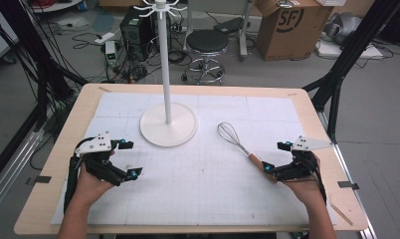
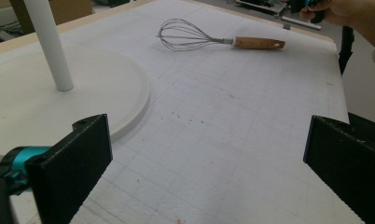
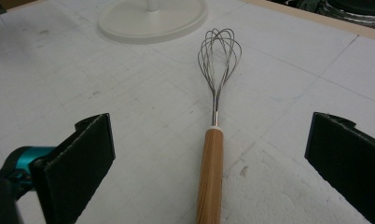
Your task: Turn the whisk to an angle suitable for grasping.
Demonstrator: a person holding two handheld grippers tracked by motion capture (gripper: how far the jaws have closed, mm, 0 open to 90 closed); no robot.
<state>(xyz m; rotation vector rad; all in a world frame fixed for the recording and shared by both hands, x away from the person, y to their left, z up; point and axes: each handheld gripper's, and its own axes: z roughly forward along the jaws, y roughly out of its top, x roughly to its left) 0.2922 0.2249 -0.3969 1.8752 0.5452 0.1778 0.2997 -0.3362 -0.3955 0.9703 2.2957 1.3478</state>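
A wire whisk [image 3: 213, 140] with wooden handle lies flat between the right gripper's [image 3: 209, 163] wide-open, empty jaws.

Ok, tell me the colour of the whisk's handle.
Light brown wood grain on the whisk's handle, clearest in the right gripper view.

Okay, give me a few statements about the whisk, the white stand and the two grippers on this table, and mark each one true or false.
1. The whisk lies flat on the table mat. True.
2. The right gripper is clamped on the whisk's handle. False: its jaws stand wide apart, with the wooden handle lying between them.
3. The white stand lies tipped over. False: it stands upright on its round base.
4. The left gripper is open and holds nothing. True.
5. The whisk's wire end points towards the stand. True.
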